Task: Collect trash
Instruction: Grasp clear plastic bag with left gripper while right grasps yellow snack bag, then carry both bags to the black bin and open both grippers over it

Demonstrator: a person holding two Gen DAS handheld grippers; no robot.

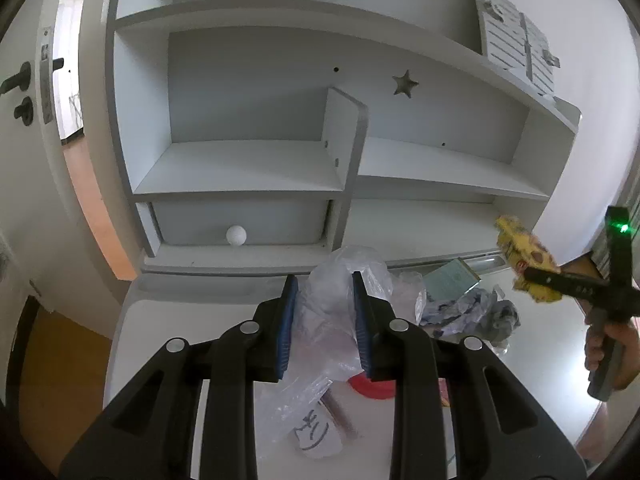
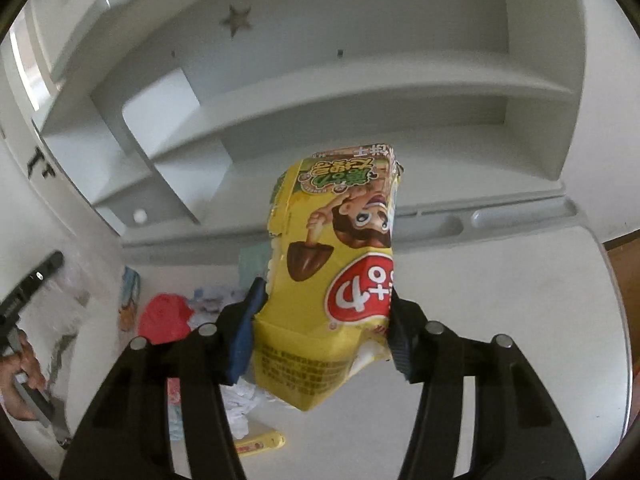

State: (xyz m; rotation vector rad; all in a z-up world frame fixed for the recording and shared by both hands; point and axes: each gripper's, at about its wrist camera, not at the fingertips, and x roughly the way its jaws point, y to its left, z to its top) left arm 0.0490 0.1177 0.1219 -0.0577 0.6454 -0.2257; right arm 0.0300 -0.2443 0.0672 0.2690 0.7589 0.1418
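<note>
My left gripper (image 1: 325,280) is shut on a clear plastic bag (image 1: 332,320) and holds it above the white desk (image 1: 168,320). My right gripper (image 2: 324,292) is shut on a crushed yellow snack box (image 2: 332,264) and holds it up in the air; the box also shows at the right of the left wrist view (image 1: 524,256). Crumpled paper and wrappers (image 1: 468,312) lie on the desk behind the bag. A red wrapper (image 2: 164,316) and a small yellow wrapper (image 2: 260,444) lie on the desk below the right gripper.
A white shelf unit (image 1: 256,176) with a drawer and round knob (image 1: 236,235) stands at the back of the desk. A green packet (image 1: 452,280) leans near the shelf base. An open door (image 1: 24,92) is at left.
</note>
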